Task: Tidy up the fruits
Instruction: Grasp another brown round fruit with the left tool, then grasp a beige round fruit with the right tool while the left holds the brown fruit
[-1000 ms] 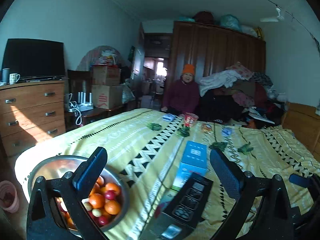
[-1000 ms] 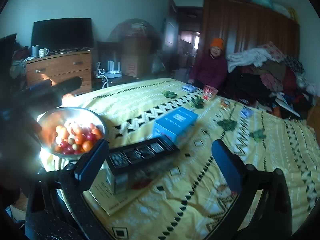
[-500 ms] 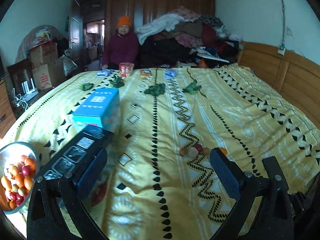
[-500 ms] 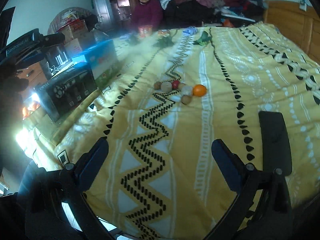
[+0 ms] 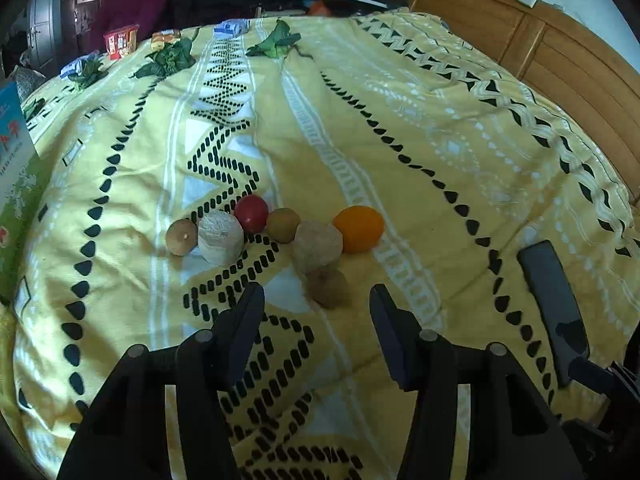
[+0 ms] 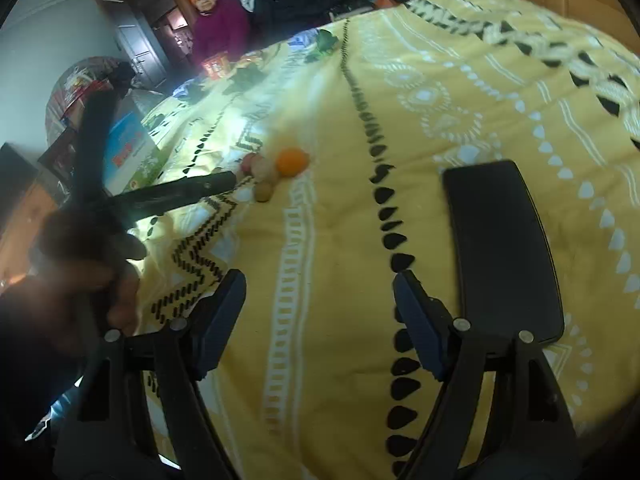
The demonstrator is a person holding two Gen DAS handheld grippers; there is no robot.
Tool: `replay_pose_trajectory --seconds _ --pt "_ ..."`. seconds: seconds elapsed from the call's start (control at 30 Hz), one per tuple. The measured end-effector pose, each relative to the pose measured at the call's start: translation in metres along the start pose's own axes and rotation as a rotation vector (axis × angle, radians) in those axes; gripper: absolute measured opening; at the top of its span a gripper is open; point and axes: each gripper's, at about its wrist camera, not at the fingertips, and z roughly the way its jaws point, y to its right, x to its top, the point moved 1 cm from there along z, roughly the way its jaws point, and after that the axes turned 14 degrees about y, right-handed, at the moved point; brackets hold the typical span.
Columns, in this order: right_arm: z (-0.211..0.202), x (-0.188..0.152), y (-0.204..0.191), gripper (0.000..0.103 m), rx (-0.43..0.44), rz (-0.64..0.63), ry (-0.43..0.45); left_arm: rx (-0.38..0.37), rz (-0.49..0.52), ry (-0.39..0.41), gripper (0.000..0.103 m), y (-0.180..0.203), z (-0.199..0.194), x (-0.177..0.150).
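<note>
Several small fruits lie in a cluster on the yellow patterned bedspread point(image 5: 400, 92): an orange point(image 5: 359, 229), a red fruit point(image 5: 251, 213), pale round ones point(image 5: 221, 237) and a brown one point(image 5: 328, 287). My left gripper point(image 5: 317, 305) is open, low over the bed, with the brown fruit just ahead between its fingertips. My right gripper point(image 6: 320, 292) is open and empty over the bedspread, well short of the cluster and its orange point(image 6: 292, 161). The left gripper's finger point(image 6: 176, 194) reaches toward the cluster in the right wrist view.
A black phone point(image 6: 502, 252) lies on the bed to the right of the fruits, also in the left wrist view point(image 5: 554, 312). A blue box point(image 6: 130, 148) stands at the left. Green leafy items point(image 5: 172, 60) and snack packs lie at the far end, where a person point(image 6: 218, 20) sits. A wooden headboard point(image 5: 560, 52) borders the right.
Both grippers have swung right, away from the metal fruit bowl and boxes, and dropped toward the loose fruits. The left gripper has come close to the cluster, its fingers somewhat narrower.
</note>
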Motion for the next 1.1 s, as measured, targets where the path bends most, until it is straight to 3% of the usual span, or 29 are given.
replay_pose_trajectory --seconds 0.13,0.23,0.27,0.3,0.4,0.67,0.83,1.1 --pt "0.003 -0.009 0.001 0.077 0.007 -0.006 -0.03 0.005 -0.016 -0.033 0.055 -0.003 0.024 -0.004" --pt "0.007 -0.01 -0.002 0.077 0.017 -0.015 -0.042 -0.012 -0.001 -0.039 0.035 -0.001 0.028 -0.008" --pt "0.009 -0.009 -0.004 0.072 0.022 -0.019 -0.043 -0.029 -0.007 -0.031 0.025 -0.002 0.025 -0.009" --pt "0.01 -0.006 -0.008 0.065 0.032 -0.021 -0.042 -0.039 -0.017 -0.022 0.025 -0.005 0.02 -0.009" --pt "0.017 0.006 -0.02 0.059 0.085 -0.029 -0.019 -0.04 -0.041 0.024 0.025 -0.017 -0.006 -0.006" --pt "0.103 0.036 -0.068 0.056 0.205 -0.097 -0.05 0.03 -0.123 0.127 0.025 -0.073 -0.081 -0.008" --pt "0.157 0.04 -0.077 0.053 0.127 -0.16 -0.111 0.048 -0.148 0.134 0.025 -0.091 -0.092 -0.008" --pt "0.176 0.043 -0.087 0.049 0.082 -0.268 -0.088 0.062 -0.134 0.141 0.025 -0.09 -0.095 -0.01"
